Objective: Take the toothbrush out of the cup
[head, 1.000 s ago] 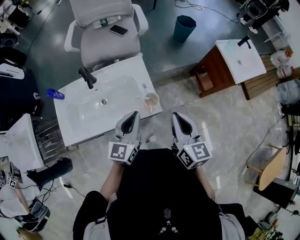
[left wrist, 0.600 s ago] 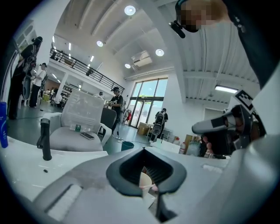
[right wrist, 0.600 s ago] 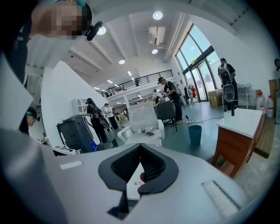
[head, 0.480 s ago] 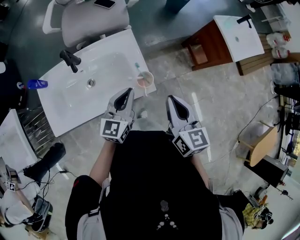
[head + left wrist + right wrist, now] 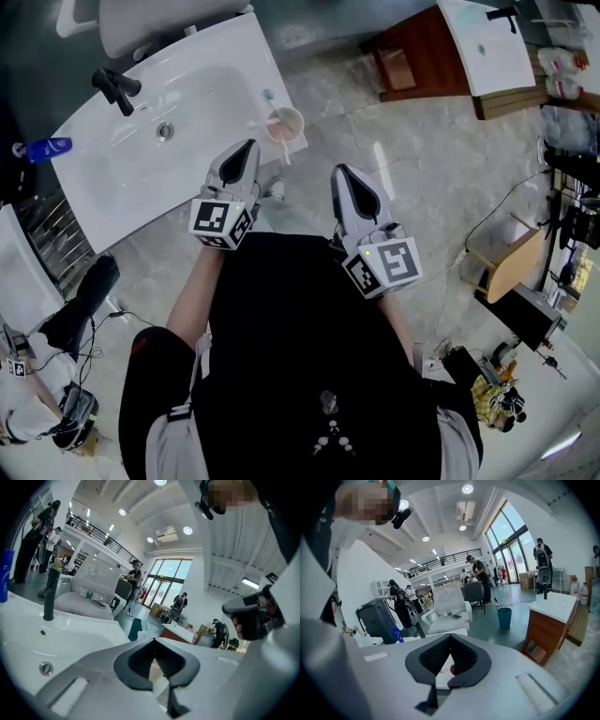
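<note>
Grey left gripper (image 5: 249, 146): jaws clenched together on nothing; its tip appears over the near edge of the white ceramic washbasin (image 5: 131, 173), near the cup but not touching it.
Grey right gripper (image 5: 339, 172): likewise clenched and empty, held over the floor to the right of the washbasin, further from the cup.
Pale pink round cup (image 5: 284, 124): upright on the washbasin's near right corner.
Teal-headed toothbrush (image 5: 269, 97): standing in the cup, head leaning toward the far left.
Done: nothing that shows; neither gripper touches toothbrush or cup.
Left: open a gripper, close it on the toothbrush, lift it clear of the cup.
Stage: approach, by my reading.
</note>
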### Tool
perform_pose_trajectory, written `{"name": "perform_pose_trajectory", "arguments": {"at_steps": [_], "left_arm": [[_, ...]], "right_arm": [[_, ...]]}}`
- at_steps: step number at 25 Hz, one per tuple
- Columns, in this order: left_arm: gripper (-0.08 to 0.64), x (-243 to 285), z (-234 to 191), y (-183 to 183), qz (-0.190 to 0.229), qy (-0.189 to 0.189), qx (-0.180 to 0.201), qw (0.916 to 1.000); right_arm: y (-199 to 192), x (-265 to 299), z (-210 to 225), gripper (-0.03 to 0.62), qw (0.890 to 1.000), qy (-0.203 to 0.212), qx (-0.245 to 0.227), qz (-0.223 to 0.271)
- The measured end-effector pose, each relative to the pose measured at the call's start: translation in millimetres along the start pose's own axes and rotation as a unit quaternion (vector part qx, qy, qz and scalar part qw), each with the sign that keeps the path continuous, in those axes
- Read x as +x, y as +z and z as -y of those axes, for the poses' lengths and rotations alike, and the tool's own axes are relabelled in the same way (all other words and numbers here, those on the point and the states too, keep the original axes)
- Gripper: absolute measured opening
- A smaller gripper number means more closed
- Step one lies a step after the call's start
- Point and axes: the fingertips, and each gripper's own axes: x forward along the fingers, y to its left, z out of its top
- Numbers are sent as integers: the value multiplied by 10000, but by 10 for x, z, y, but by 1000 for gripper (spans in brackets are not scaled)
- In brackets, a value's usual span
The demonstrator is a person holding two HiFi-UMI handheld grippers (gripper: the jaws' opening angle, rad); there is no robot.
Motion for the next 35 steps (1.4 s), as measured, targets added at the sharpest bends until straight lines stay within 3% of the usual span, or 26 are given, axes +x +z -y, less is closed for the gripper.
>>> {"name": "perform_pose_trajectory", "arguments": {"at_steps": [6,8,35], "left_arm": [[9,160,-59,-147,-169,-96,18,9998],[85,222,-64,-202,-258,-144,9,9996],[103,721,-173,-219,-633,-277,106,9976]], "right_arm": [[-101,50,66,2,9998,-112,93,-99],[-115,56,81,2,9998,-141,95,-124],[-109,122,451,2,9965,-666,476,-163]]}}
